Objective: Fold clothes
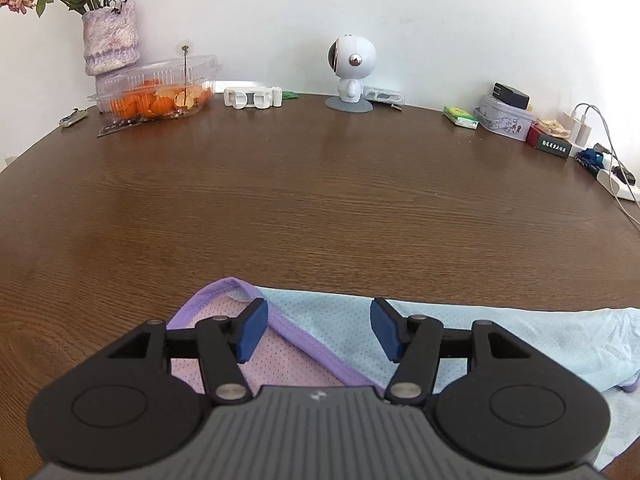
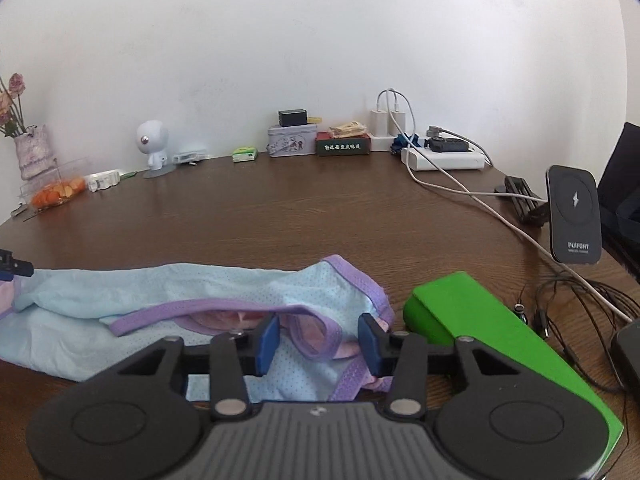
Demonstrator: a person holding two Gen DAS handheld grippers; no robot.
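Both my grippers, left (image 1: 316,330) and right (image 2: 318,344), hover with jaws apart, gripping nothing, over the blue garment (image 2: 168,292) lying flat on the table (image 1: 320,200). I should pinch the purple hem (image 2: 180,312) squarely at each end before lifting.

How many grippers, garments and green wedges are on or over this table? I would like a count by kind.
Grippers: 2, left gripper and right gripper
Garments: 1, blue garment
Green wedges: 1, green wedge
Total: 4
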